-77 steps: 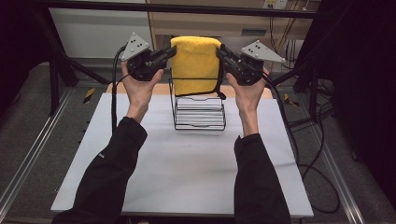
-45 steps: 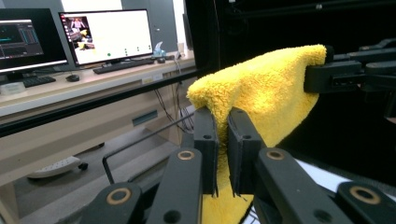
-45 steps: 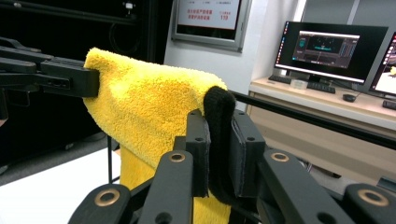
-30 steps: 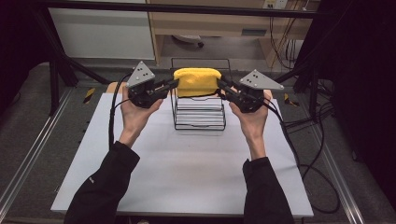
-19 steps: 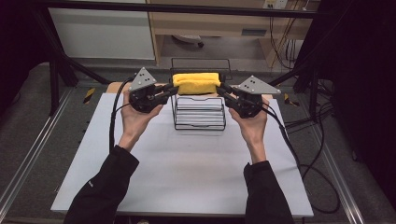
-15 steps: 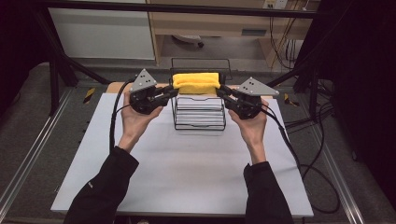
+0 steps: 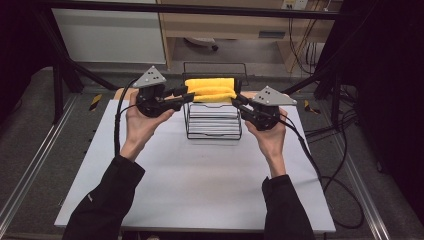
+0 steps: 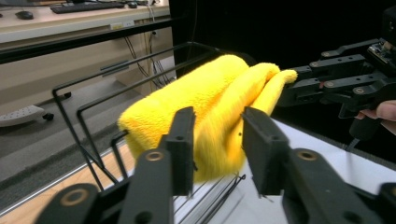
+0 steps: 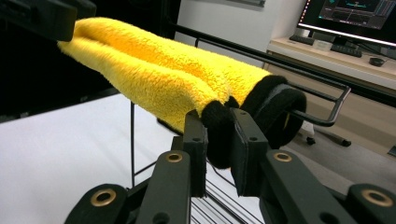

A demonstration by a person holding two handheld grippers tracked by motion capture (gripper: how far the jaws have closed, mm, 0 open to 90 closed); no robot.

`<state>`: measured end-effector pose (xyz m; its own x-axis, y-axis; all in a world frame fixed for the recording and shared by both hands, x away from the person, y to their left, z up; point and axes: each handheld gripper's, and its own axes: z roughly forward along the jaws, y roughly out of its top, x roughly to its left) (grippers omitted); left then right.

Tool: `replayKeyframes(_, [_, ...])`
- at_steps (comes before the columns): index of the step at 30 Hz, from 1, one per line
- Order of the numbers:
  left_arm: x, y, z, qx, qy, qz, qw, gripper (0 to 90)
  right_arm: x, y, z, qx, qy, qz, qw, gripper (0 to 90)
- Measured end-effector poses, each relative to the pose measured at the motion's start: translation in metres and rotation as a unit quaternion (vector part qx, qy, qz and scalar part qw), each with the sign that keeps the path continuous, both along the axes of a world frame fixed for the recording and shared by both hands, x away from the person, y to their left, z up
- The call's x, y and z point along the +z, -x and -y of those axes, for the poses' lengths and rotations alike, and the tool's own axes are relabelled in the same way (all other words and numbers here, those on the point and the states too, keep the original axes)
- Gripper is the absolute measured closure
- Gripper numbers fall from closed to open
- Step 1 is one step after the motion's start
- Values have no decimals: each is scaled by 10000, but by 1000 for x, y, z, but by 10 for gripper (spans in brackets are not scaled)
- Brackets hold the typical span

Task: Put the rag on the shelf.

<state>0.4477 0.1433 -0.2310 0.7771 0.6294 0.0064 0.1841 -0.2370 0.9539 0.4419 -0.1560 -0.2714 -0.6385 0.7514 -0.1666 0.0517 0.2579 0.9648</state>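
A folded yellow towel (image 7: 210, 90) lay draped over the top of a black wire rack (image 7: 213, 120), which stood toward the far middle of the white worktop (image 7: 200, 185). The left gripper (image 7: 184, 95) was held at the towel's left end. Its jaws had just been opening, and in the left gripper view they stood apart with the yellow towel (image 8: 205, 112) between them, the pads no longer pressing on it. The right gripper (image 7: 239, 101) was at the towel's right end, and in the right gripper view its jaws were clamped on the black-edged fold of the towel (image 9: 219, 135), just beside the rack's top wires (image 9: 322, 100). Both hands (image 7: 142, 122) reached in from the near side, one at each side of the rack, with cables (image 7: 118, 120) trailing back from the grippers across the worktop.
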Motion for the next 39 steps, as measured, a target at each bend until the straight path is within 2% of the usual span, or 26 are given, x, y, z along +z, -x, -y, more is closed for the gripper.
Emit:
replayKeyframes(3, [-5, 0, 5, -23, -167, -142, 9998, 799, -1, 1, -1, 21, 28, 15, 10000, 763])
replayKeyframes(5, [-11, -1, 6, 9, -257, -223, 9994, 840, -1, 2, 0, 42, 51, 29, 10000, 757])
replayKeyframes(8, [-20, -3, 5, -28, -270, -344, 9990, 865, -1, 3, 0, 72, 70, 26, 9999, 734])
replayKeyframes(11, [-25, -3, 6, -25, -406, -346, 9986, 875, -2, 4, -1, 123, 101, 6, 9999, 690])
replayKeyframes(14, [-30, -3, 8, 1, -517, -334, 9981, 877, -1, 7, 0, 182, 14, -111, 9998, 581])
replayKeyframes(18, [-38, -6, 10, 57, -603, -310, 9977, 875, 0, 12, 1, 274, -49, -253, 9993, 477])
replayKeyframes(21, [-44, -9, 14, 80, -687, -291, 9972, 869, 1, 14, 1, 299, -157, -241, 9991, 484])
replayKeyframes(22, [-46, -10, 15, 108, -728, -283, 9969, 866, 1, 14, 1, 298, -184, -250, 9991, 532])
replayKeyframes(25, [-50, -13, 17, 162, -706, -294, 9969, 862, -1, 12, 0, 250, -163, -492, 9983, 746])
replayKeyframes(27, [-52, -15, 18, 191, -682, -306, 9970, 857, -6, 7, -2, 150, -119, -688, 9974, 826])
replayKeyframes(29, [-54, -17, 19, 223, -677, -301, 9970, 844, -13, 1, -3, -24, -73, -822, 9966, 857])
replayKeyframes(33, [-59, -20, 19, 235, -606, -364, 9972, 769, -25, -9, -4, -193, -44, -954, 9952, 849])
replayKeyframes(37, [-61, -16, 14, 192, -492, -469, 9975, 687, -28, -6, -1, -132, -114, -923, 9956, 787])
replayKeyframes(39, [-62, -13, 10, 226, -547, -480, 9971, 619, -28, -2, 2, -109, -185, -969, 9951, 739])
